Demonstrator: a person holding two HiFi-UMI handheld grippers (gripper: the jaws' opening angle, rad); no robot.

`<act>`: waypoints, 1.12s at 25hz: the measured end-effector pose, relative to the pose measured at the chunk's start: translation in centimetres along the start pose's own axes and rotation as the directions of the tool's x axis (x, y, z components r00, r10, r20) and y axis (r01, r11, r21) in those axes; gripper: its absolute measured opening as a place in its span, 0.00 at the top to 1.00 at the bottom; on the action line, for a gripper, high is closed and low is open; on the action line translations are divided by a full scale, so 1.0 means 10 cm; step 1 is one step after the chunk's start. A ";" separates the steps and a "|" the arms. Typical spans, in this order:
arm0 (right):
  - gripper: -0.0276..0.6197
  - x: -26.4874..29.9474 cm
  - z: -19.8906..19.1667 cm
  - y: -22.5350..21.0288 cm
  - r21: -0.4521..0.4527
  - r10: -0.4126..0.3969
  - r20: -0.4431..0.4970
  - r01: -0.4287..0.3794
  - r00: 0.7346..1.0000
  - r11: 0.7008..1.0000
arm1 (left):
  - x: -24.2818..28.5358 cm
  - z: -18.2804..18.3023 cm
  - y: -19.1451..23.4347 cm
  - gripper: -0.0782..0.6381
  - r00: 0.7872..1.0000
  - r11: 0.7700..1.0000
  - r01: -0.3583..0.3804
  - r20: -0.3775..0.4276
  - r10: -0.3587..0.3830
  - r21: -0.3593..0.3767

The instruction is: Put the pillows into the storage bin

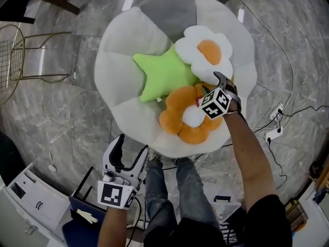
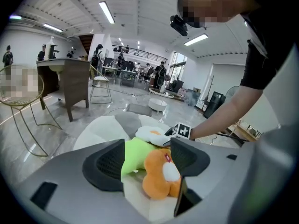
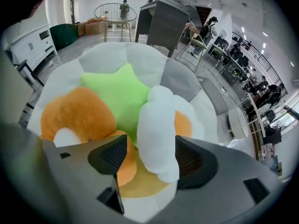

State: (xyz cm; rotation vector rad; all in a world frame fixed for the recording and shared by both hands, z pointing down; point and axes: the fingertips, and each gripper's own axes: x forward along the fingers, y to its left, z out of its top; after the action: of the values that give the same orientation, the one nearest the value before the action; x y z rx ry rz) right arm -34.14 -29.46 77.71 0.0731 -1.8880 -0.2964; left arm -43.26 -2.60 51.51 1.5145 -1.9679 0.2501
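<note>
Marble floor [image 1: 61,112] carries a round cushion [image 1: 123,40] with three pillows on it: one green star [image 1: 159,73], one white flower [image 1: 205,50], one orange flower [image 1: 187,115]. I'd say this is the first pick. The right gripper [image 3: 145,157] stands wide around a white petal, not yet pinching, and must close next. On the near left, the left gripper [image 1: 128,151] gapes empty.

You had three pillows before you, one green star pillow [image 1: 163,75], one orange flower pillow [image 1: 177,116] and one white flower pillow [image 1: 204,53], on one round cushion [image 1: 123,37].
</note>
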 end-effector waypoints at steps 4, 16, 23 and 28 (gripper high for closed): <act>0.45 0.24 -0.04 0.01 -0.041 -0.004 -0.043 0.002 0.999 0.999 | -0.03 -0.13 0.08 0.44 1.000 0.999 -0.028 0.008 0.028 -0.044; 0.40 0.59 -0.14 -0.19 0.050 -0.055 -0.155 0.063 0.986 0.997 | -0.30 -0.59 0.22 0.44 0.994 0.984 -0.106 -0.033 0.103 -0.143; 0.67 0.28 -0.07 -0.27 0.238 0.003 -0.048 0.009 0.999 0.971 | -0.23 -0.50 -0.01 0.45 0.998 0.986 -0.069 -0.016 0.068 -0.150; 0.70 -0.20 0.00 -0.40 0.306 -0.035 0.044 0.020 0.998 0.952 | -0.11 -0.25 -0.22 0.45 1.000 0.994 0.009 0.012 -0.008 -0.111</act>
State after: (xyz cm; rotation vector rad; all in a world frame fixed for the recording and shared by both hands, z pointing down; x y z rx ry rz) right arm -33.82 -32.90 74.93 0.3038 -1.9702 -0.0213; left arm -40.20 -1.11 52.30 1.4557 -1.9502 0.1266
